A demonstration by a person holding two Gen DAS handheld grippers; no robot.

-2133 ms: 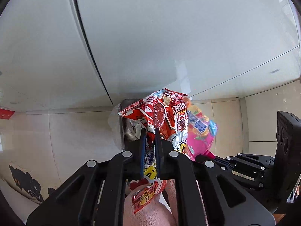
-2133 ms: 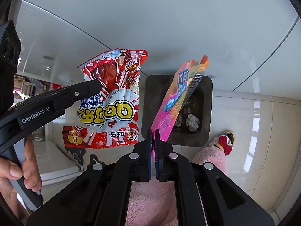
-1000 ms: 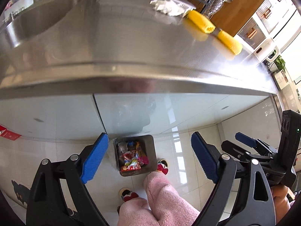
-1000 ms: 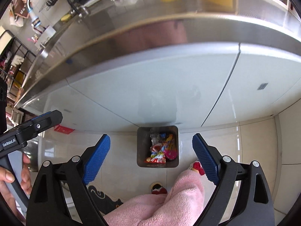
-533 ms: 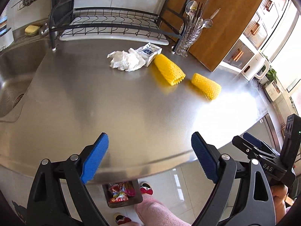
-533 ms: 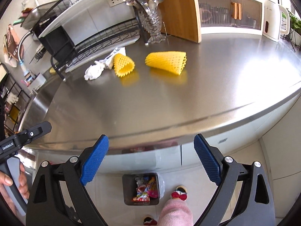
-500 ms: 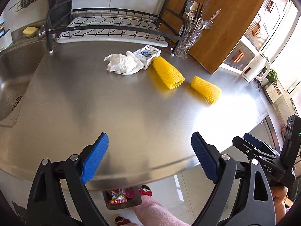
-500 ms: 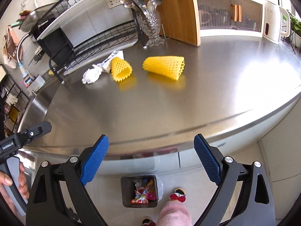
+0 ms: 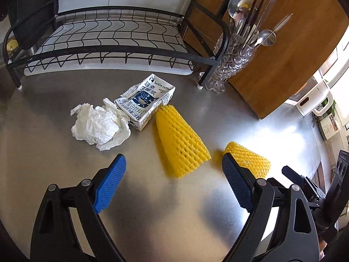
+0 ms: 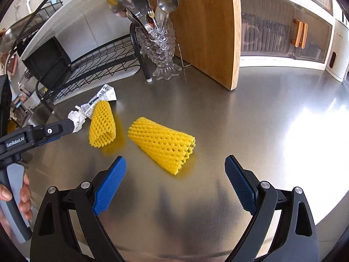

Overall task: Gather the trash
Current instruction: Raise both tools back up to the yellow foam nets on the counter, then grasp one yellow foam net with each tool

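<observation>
On the steel counter (image 9: 165, 214) lie two yellow foam nets, a crumpled white tissue (image 9: 99, 126) and a flattened white coffee carton (image 9: 145, 102). My left gripper (image 9: 172, 183) is open and empty, just short of the nearer net (image 9: 180, 146); the second net (image 9: 248, 159) lies to its right. In the right wrist view my right gripper (image 10: 174, 181) is open and empty, just short of the larger net (image 10: 162, 145). The smaller net (image 10: 102, 124), the tissue (image 10: 76, 118) and the carton (image 10: 102, 97) lie to its left.
A black wire dish rack (image 9: 104, 37) stands at the back. A glass holder with spoons (image 10: 159, 43) and a wooden board (image 10: 209, 28) stand behind the nets. The counter's front edge runs below both grippers. The left gripper's arm (image 10: 35, 134) shows at the left in the right wrist view.
Both grippers let go of snack wrappers over the floor bin, opened, and rose to the counter. They have since moved in close to the yellow nets.
</observation>
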